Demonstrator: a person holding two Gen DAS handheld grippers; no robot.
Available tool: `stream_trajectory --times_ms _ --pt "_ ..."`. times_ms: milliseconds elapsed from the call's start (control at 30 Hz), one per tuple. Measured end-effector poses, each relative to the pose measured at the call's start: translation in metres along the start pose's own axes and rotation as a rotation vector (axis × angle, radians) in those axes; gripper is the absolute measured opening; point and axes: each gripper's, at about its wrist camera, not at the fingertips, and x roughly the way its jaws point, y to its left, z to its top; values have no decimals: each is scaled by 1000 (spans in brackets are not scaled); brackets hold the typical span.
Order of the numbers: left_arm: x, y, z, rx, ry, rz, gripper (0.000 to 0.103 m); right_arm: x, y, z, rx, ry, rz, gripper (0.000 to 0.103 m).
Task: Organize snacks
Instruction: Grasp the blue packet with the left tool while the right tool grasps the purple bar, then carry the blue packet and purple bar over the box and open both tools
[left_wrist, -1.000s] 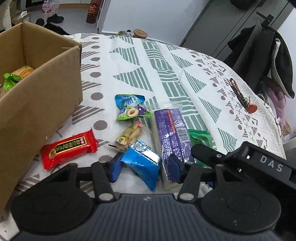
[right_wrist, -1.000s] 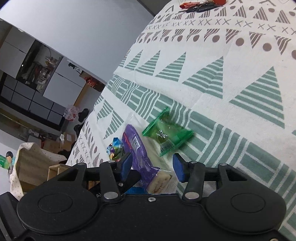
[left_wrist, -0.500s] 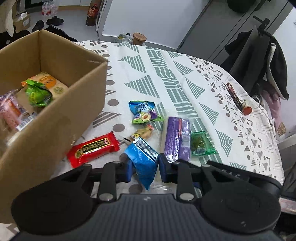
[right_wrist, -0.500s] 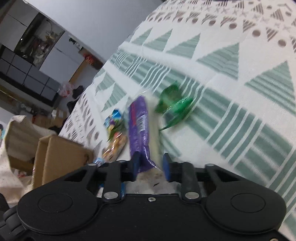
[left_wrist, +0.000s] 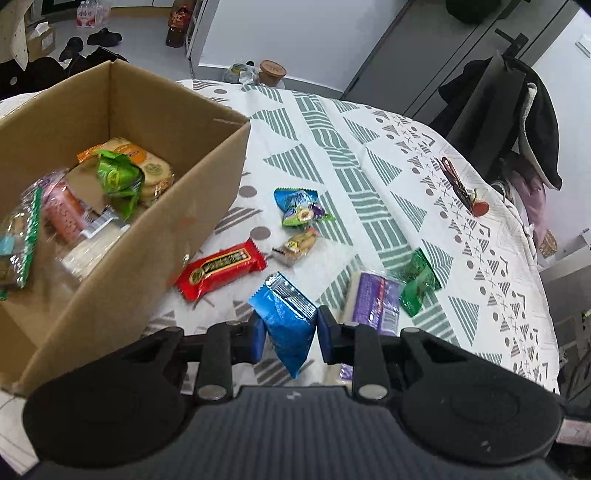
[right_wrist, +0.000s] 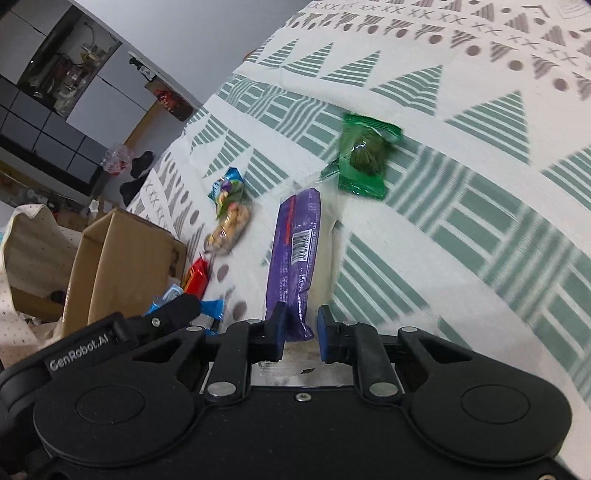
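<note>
My left gripper is shut on a blue snack packet, held up off the tablecloth beside the open cardboard box. The box holds several snacks. My right gripper is shut on the near end of a long purple packet, which also shows as the purple packet in the left wrist view. On the cloth lie a red bar, a small peanut pack, a blue-green plum pack and a green packet. The green packet lies just beyond the purple one.
A patterned tablecloth covers the round table. Red-handled keys lie near its far right edge. A chair with dark coats stands beyond that edge. A lidded cup sits at the far rim. Shoes and boxes are on the floor.
Both grippers went from open to shut, the left on the blue packet, the right on the purple one. The left has lifted and drawn back, bringing the box's inside into view.
</note>
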Motion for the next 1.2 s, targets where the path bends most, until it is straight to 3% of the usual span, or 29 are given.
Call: stream_trajectory --times_ms 33,200,300,467,633,667,700,800,1067,1200 --pt "-1 0 0 3 1 -2 28 -3 0 -3 4 1 -12 18" --pt "-6 2 -1 14 0 -11 28 -6 6 -5 -19 -24 -67 45" --pt "-6 6 -1 9 7 -4 28 -2 16 -1 -52 -46 -66 53" --pt "-3 13 1 2 25 1 28 11 24 4 -100 -66 -100 58" --pt "0 14 3 7 34 -9 28 26 30 7 -151 -73 -141 57" --pt "0 14 4 10 36 -11 28 28 31 7 -160 -68 -150 53" --pt "0 13 4 12 37 -11 28 29 32 7 -170 -61 -160 39" --pt "-1 13 6 19 39 -17 28 26 26 7 -119 -36 -145 32" --pt "-18 16 10 24 25 -43 28 -1 27 -3 -39 -86 -88 29" --pt "-36 17 13 13 13 -61 28 -26 35 -10 -4 -137 -10 29"
